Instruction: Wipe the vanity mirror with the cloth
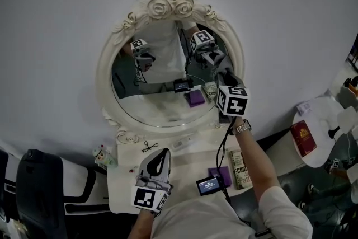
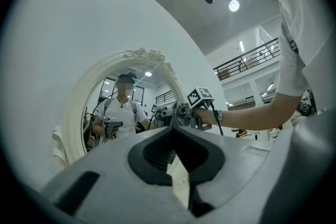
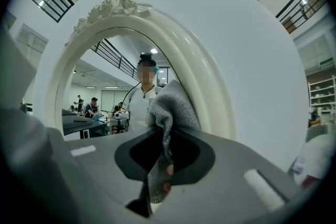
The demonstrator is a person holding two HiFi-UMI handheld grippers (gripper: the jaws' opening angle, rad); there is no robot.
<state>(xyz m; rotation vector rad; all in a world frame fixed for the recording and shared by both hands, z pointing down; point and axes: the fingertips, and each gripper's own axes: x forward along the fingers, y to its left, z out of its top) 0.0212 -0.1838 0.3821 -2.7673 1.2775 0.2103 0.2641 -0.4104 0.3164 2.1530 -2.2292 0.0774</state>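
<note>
The oval vanity mirror (image 1: 156,95) in its white rose-topped frame (image 1: 105,73) stands upright against the wall at the back of the table. My right gripper (image 1: 220,62) is raised at the mirror's right edge, shut on a grey knitted cloth (image 3: 172,105). The cloth bunches out past the jaws, close to the frame (image 3: 197,86); contact with the glass cannot be told. My left gripper (image 1: 159,158) is low over the table in front of the mirror (image 2: 105,107), pointing at it. It (image 2: 174,134) is shut and holds nothing.
The white table (image 1: 184,151) carries a purple box (image 1: 221,174), a small screen device (image 1: 208,185), a book (image 1: 239,168) and scissors (image 1: 149,146). A black chair (image 1: 39,187) stands at the left. A round white side table (image 1: 324,126) with a red book (image 1: 303,138) is at the right.
</note>
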